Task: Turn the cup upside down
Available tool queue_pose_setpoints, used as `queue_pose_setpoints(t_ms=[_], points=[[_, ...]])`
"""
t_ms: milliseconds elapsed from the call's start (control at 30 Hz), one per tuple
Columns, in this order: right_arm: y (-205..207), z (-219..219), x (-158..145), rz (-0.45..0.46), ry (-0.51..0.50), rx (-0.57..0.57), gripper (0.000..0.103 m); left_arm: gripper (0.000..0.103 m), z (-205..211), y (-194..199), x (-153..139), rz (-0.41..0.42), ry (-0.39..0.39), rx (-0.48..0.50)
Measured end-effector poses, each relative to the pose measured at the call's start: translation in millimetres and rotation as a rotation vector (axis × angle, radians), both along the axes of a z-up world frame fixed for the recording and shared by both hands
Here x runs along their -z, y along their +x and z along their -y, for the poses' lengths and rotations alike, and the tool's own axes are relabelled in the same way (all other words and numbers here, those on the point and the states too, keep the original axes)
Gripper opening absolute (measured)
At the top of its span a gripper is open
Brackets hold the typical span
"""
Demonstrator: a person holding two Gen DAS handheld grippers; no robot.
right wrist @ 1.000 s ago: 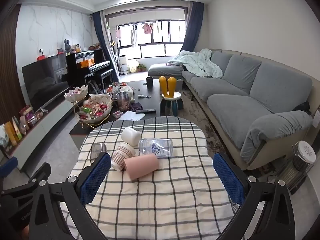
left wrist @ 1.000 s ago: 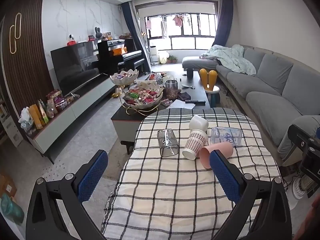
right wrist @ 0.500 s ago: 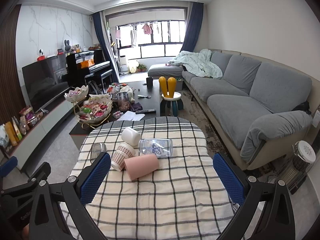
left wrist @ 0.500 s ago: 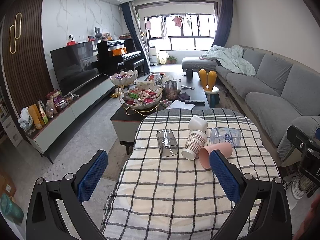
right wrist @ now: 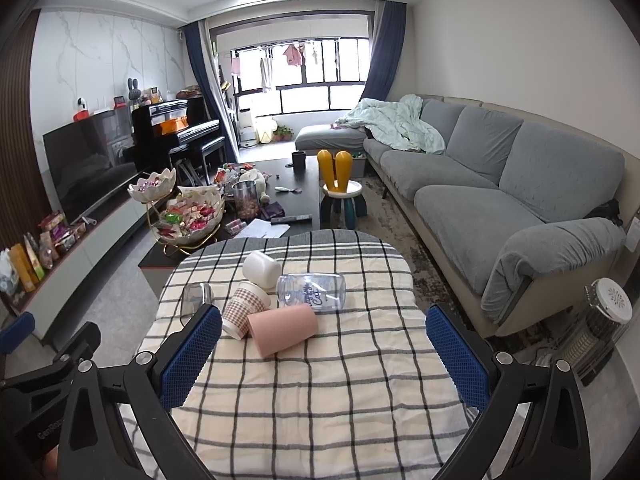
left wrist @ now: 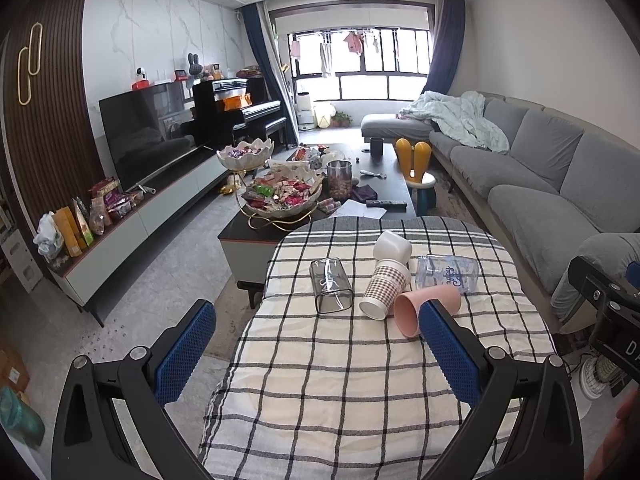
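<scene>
Several cups lie on their sides on a checked tablecloth [left wrist: 340,380]: a clear square glass [left wrist: 330,286], a brown checked paper cup [left wrist: 385,289], a white cup [left wrist: 393,245], a pink cup [left wrist: 428,309] and a clear printed cup [left wrist: 447,273]. In the right wrist view they show as glass [right wrist: 193,297], checked cup [right wrist: 243,307], white cup [right wrist: 262,269], pink cup [right wrist: 283,329] and printed cup [right wrist: 312,291]. My left gripper [left wrist: 316,344] is open and empty, short of the cups. My right gripper [right wrist: 324,344] is open and empty, just before the pink cup.
A dark coffee table [left wrist: 352,196] with candy bowls [left wrist: 283,200] stands beyond the table. A grey sofa [right wrist: 500,200] runs along the right. A heater [right wrist: 600,328] stands at the right. A TV [left wrist: 148,128] on a cabinet is at the left.
The left view has edged slightly. Cups and both grippers stay as they were.
</scene>
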State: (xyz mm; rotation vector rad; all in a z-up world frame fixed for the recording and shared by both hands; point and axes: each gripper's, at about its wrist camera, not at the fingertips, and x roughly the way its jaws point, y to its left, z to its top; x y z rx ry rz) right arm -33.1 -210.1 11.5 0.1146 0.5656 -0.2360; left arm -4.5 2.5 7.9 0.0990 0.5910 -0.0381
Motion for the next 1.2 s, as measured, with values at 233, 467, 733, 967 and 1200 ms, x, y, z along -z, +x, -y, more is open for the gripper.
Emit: queue_pose_setpoints(t_ms=[233, 467, 733, 967, 1200], points=[[0, 0, 1, -0.001, 0.001, 0.001, 0.103, 0.103, 0, 0, 1, -0.003, -0.002, -0.003], [-1, 1, 0, -0.003, 0.002, 0.001, 0.103, 0.103, 2, 2, 6, -0.013, -0.002, 0.001], [-2, 6, 15, -0.007, 0.005, 0.002, 0.103, 0.103, 1, 1, 7, -0.015, -0.003, -0.003], [-1, 6, 14, -0.007, 0.004, 0.000, 0.103, 0.103, 1, 2, 7, -0.013, -0.001, -0.003], [-1, 5, 17, -0.009, 0.001, -0.007, 0.103, 0.103, 0, 9, 15, -0.020, 0.002, -0.030]])
